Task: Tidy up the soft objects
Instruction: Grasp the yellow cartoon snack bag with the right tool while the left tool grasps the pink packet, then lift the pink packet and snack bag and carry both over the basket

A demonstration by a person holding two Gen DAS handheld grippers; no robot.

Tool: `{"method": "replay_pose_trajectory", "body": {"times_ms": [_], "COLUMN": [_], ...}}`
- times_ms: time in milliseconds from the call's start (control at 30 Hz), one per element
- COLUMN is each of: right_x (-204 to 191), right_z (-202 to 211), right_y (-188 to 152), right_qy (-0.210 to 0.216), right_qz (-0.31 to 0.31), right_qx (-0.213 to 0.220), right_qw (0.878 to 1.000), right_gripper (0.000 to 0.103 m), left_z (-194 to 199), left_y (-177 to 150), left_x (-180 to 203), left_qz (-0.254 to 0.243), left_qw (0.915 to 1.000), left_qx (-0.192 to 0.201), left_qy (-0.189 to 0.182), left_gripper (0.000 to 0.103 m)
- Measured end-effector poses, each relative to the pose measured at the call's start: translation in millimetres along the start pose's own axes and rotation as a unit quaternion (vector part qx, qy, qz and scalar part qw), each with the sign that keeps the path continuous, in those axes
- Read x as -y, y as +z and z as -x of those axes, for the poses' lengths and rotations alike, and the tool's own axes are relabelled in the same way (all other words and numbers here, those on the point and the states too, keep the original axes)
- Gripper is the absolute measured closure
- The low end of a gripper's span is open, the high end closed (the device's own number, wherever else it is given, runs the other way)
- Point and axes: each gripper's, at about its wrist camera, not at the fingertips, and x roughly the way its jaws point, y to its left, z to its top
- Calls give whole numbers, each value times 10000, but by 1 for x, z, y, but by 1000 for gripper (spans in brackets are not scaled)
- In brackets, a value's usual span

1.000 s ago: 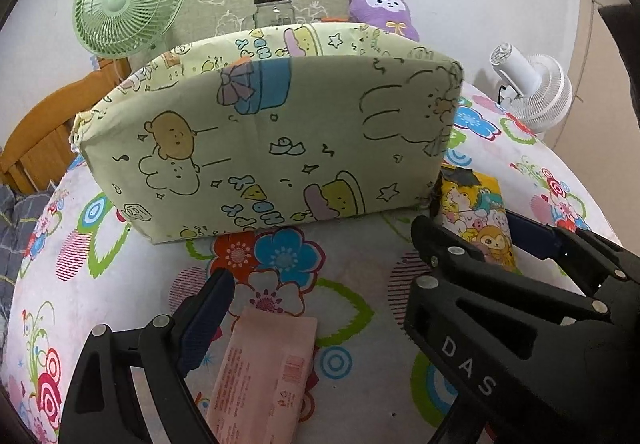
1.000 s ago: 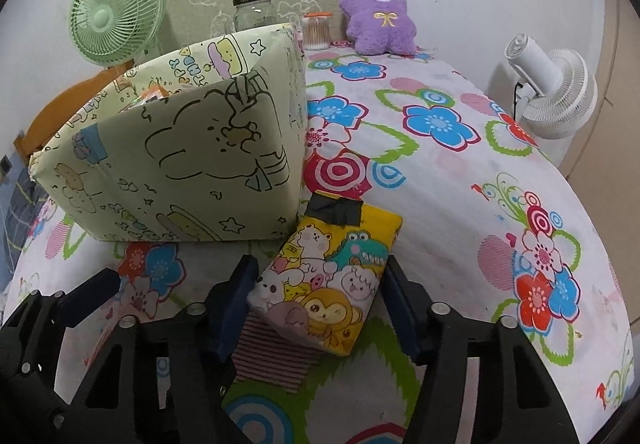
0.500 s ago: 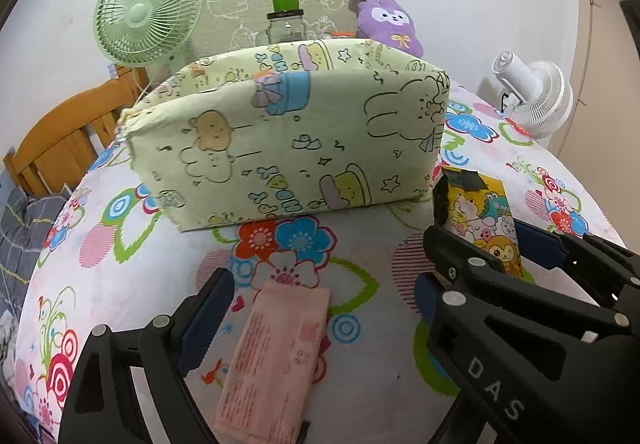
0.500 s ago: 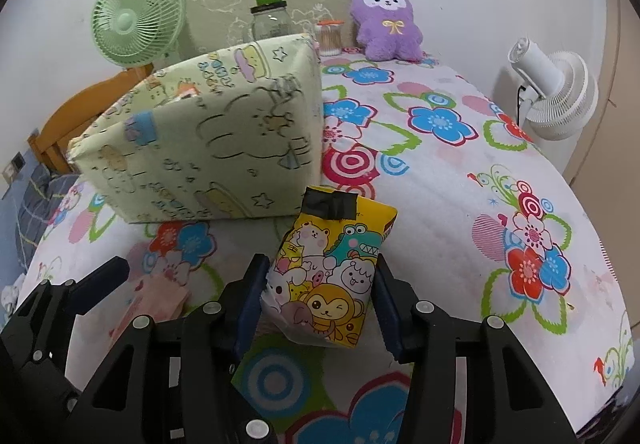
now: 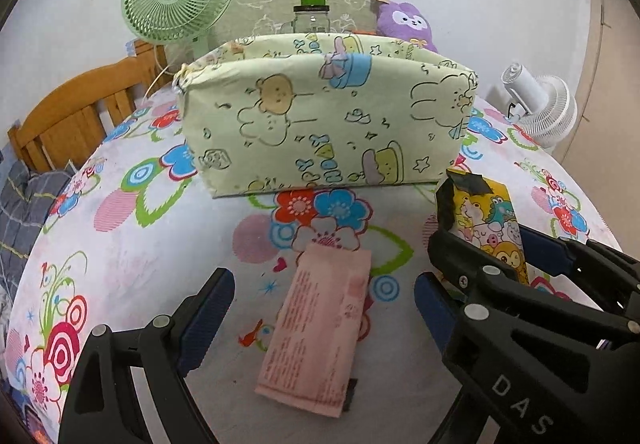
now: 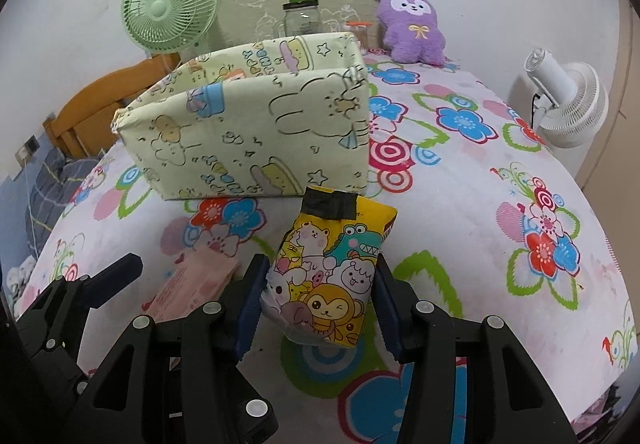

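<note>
A yellow cartoon-animal packet (image 6: 326,276) with black tape across its top stands upright, pinched at its sides between the right tongs (image 6: 320,302), near the front right corner of the pale green fabric box (image 6: 256,135); the box is open-topped and cartoon-printed. A flat pink packet (image 5: 320,328) lies on the flowered desk (image 5: 128,256) in front of the box, between the spread left tongs (image 5: 320,316).

The right gripper (image 6: 318,298) is clamped on a yellow cartoon-print pouch (image 6: 328,276), its blue-padded fingers (image 6: 250,300) pressing the pouch's two sides and holding it upright, raised off the surface. The left gripper (image 5: 324,318) hangs low with its jaws spread wide, nothing between them, its fingers (image 5: 208,318) well apart. The two grippers sit side by side, the right one's body crossing the right edge of the left wrist view.
</note>
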Motion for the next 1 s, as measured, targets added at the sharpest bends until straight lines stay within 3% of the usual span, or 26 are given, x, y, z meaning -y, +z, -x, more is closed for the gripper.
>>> {"method": "replay_pose_trajectory", "body": {"times_ms": [633,700,767,833,1000], "right_x": [-7,-7,-6,-3,0], "right_z": [-15,-15,-14,-15,-10], "right_y": [1,1,1,1,-1], "right_qy": [22,32,51,54,91], "right_qz": [35,38,15,-40,-76], "right_qx": [-221,-224,-221,-250,-219], "right_qw": [9997,9997,9997,9997,9997], "right_gripper": [50,50,50,50,50], "left_z": [-9,-9,-6,-5,-4], "left_y": [-2,-2,-2,-2,-2], "left_x": [-1,-2,1,5,7], "left_qz": [-146,-173,-205,-254,-193], "left_qw": [9998,9997,9995,9993,9994], "left_qx": [-96,-76,-54,-65,-139], "left_qy": [-79,-166,-231,-269,-233], "left_gripper": [25,30,51,60,63]}}
